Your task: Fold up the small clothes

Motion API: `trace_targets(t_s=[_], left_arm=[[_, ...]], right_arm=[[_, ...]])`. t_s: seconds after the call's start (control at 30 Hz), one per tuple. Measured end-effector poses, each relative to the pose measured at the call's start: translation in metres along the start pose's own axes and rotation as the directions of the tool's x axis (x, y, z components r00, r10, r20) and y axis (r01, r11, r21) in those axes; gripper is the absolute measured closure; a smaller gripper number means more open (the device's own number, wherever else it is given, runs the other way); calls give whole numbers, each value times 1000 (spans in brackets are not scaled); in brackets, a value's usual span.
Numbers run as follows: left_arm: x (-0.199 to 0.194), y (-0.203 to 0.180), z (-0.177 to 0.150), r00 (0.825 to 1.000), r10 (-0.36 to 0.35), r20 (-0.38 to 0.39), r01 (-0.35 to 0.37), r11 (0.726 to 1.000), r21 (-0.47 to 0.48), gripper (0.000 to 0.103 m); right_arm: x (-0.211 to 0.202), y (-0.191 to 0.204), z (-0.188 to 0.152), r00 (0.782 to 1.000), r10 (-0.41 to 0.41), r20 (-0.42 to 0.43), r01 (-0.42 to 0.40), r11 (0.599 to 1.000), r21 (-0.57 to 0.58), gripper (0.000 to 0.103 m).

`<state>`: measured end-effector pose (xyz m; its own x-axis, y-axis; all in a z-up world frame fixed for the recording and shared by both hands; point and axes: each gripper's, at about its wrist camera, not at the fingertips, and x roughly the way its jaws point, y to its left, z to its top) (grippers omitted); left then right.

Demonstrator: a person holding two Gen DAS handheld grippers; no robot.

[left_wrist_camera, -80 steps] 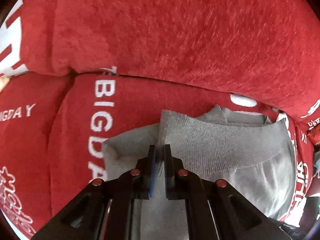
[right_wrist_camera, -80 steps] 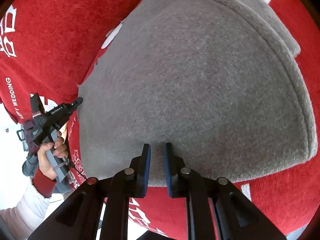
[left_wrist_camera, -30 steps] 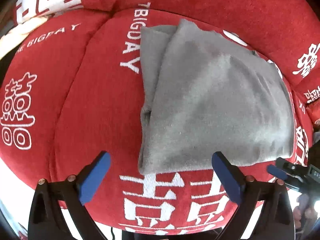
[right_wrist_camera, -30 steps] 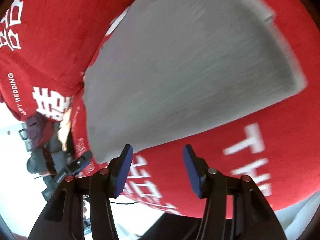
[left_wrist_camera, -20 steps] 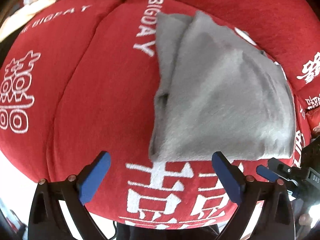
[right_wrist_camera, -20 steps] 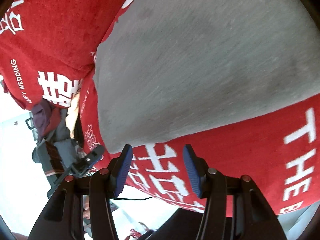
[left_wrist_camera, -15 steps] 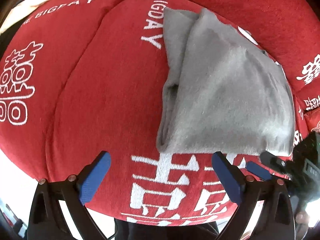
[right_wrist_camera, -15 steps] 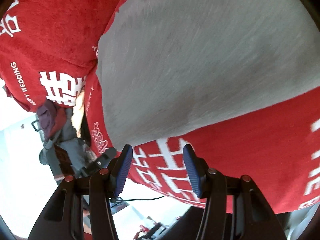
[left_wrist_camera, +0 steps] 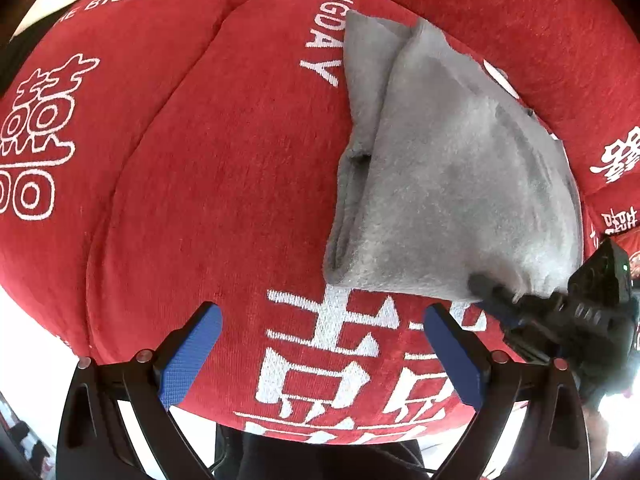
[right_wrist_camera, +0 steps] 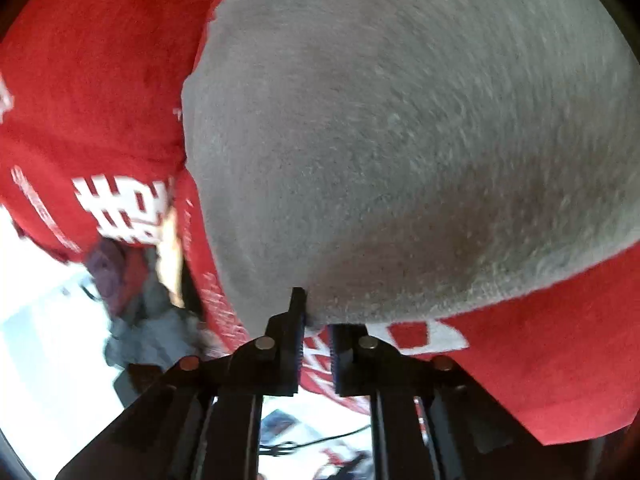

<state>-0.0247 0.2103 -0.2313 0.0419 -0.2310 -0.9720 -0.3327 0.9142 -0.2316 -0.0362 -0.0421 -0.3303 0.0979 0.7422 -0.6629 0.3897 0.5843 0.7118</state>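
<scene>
- The red cushion (left_wrist_camera: 208,184) is the largest thing; it fills both views and carries white printed letters and Chinese characters. A second red cushion (left_wrist_camera: 500,8) rises behind it like a back rest.
- The grey garment (left_wrist_camera: 452,184) lies folded on the red cushion, towards the right and back part of the seat in the left wrist view. Its far corner touches the back cushion. Its left side shows stacked layers with a small dark opening between them; its near edge lies across the top of the big white character.
- In the right wrist view the grey garment (right_wrist_camera: 400,128) fills most of the picture, a little blurred, with its near rounded edge just in front of the fingers.
- The right gripper (right_wrist_camera: 316,320) has its fingers narrow, at the near edge of the garment. The cloth edge lies at the gap, but whether it is pinched between them cannot be told. In the left wrist view this same gripper (left_wrist_camera: 492,300) comes from the right and touches the garment's near right corner.
- The left gripper (left_wrist_camera: 320,344) is spread wide and holds nothing; it stands over the front of the cushion, near the garment's front edge but apart from it.
- Left of the garment a broad part of the red seat is free. Below the cushion's front edge there is bright floor, with blurred dark things (right_wrist_camera: 132,280) at the lower left in the right wrist view.
</scene>
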Motion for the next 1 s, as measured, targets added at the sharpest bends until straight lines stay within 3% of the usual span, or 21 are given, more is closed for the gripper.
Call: trace_targets(t_s=[0.1,0.33,0.73,0.77,0.83,0.87,0.9,1.0], left_arm=[[1,2,-1,1000,3,-7,-4,1000,-10,2],[0,1,-2,1000,-2,-7,2,1000,-10,2],[1,-15,0,1000,-9,-6,9,1000,-6,2],[1,-17,0,1000,-8,-7,8,1000,-5,2],[2,-20,0,1000,-6,-7,5,1000,-4,2],[2,-22,0,1000,-4,-6,4,1000,-3,2],[3,-23,0,1000,-5,-5,5,1000,-1,2],[3,-28,1,1000,-7,-3,7,1000,3,2]], right_arm=[[8,6,-9,993,-113,-27,110,990,-91,95],[6,14,-26,986,-152,-75,139,977,-160,95],[-32,-2,-28,977,-210,-24,203,963,-179,93],[-34,-2,-27,977,-213,-22,205,962,-179,89],[-36,-3,-27,976,-217,-17,211,962,-175,71],[-39,-4,-27,976,-219,-10,214,961,-174,52],[-40,-4,-27,976,-220,-6,216,961,-173,44],[-44,-5,-27,974,-227,-4,223,959,-173,44]])
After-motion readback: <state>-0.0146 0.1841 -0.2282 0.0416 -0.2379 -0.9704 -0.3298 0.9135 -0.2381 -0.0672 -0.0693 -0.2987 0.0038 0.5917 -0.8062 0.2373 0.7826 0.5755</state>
